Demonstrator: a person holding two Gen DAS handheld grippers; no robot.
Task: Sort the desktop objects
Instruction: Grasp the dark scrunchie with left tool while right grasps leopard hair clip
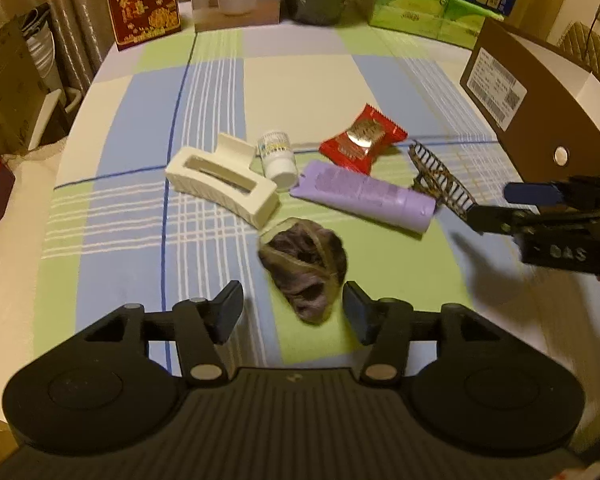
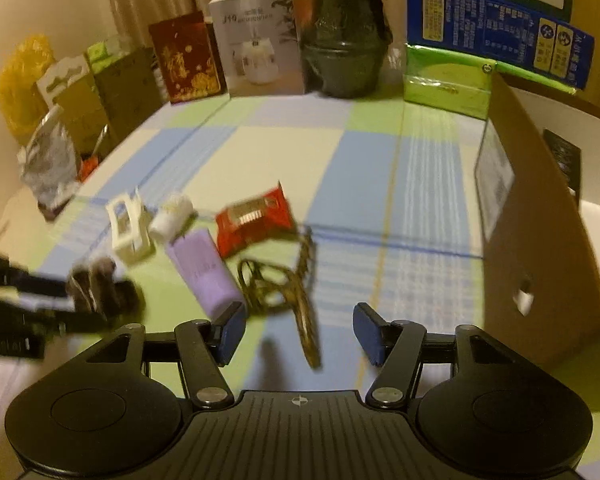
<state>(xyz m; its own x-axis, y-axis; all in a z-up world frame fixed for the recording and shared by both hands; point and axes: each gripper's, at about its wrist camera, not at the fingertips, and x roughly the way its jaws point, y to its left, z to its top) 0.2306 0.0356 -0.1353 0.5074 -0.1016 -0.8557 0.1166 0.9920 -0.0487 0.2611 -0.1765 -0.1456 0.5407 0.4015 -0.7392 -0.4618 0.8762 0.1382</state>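
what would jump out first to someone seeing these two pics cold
A small heap of odds and ends at the middle of the checked tablecloth: a red snack packet, a lilac tube and a cream hair clip. Nearer, the open left claw straddles a dark scrunchie, and the open right claw points at a brown toothed hair clip.

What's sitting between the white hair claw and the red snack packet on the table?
A small white bottle lies between the white hair claw and the red snack packet, close against the claw. The left wrist view shows it best.
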